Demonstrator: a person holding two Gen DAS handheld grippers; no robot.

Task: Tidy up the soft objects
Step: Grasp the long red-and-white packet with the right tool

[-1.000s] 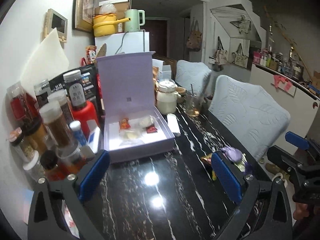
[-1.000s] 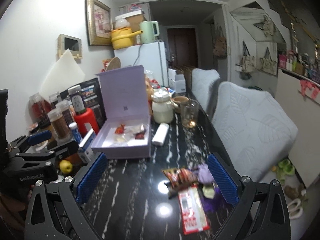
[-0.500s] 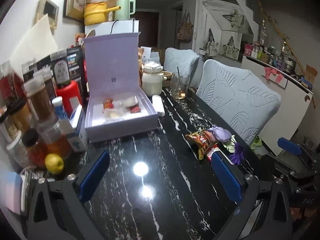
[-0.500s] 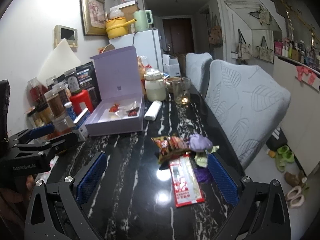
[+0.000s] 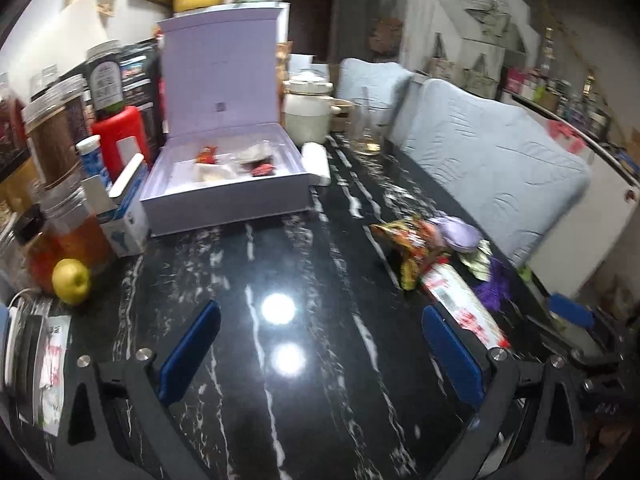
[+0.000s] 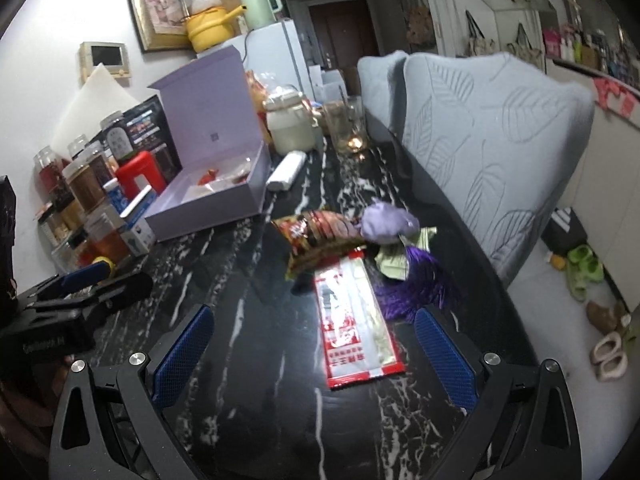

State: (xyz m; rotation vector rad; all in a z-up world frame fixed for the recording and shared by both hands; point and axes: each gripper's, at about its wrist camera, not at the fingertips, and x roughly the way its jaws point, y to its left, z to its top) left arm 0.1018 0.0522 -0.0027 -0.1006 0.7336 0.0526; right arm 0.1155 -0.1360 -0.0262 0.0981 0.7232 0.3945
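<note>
Black marble-look bench (image 5: 304, 360) w/ white veins; two ceiling-light glares reflect on its near part. Along the bench's right edge: two pale blue chairs (image 6: 492, 128), leaf-pattern backs. White wall (image 6: 60, 20) behind the left edge carries a gilt-framed picture (image 6: 158, 10) and a small intercom panel (image 6: 106, 58). At the far end, a white fridge (image 6: 280, 46) w/ a yellow pot (image 6: 210, 26) and green kettle (image 6: 262, 2) on top. Dark brown door (image 6: 344, 28) down the hallway. Tote bags hang on the right wall. Slippers (image 6: 582, 270) on the pale floor, right.
</note>
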